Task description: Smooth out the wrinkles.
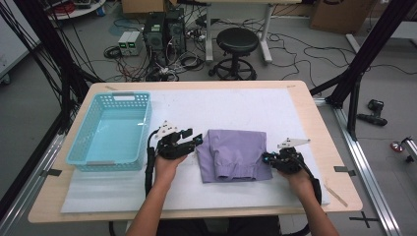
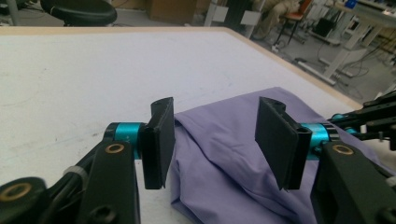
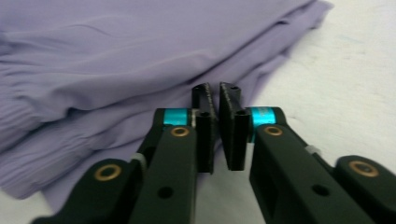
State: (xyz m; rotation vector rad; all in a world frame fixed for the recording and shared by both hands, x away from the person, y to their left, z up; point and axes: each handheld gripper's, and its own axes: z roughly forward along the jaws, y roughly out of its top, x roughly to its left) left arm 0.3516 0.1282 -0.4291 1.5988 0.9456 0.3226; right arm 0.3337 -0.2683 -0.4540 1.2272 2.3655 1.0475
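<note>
Mid-bench, on white mat: folded purple cloth (image 1: 235, 155), flat, right of empty blue basket (image 1: 112, 129). Left gripper (image 1: 196, 139) at cloth's left edge, jaws apart, nothing pinched, fabric lying between them. Right gripper (image 1: 266, 158) at cloth's right edge, jaws nearly together; whether hem is caught, cannot tell. Judgement: to lift cleanly, left should close on all layers at fold, both rise level, keep stack square toward basket.

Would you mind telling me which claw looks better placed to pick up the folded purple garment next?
Probably the left claw: it is open, with the edge of the purple garment between its jaws. The right claw is shut at the opposite edge.
</note>
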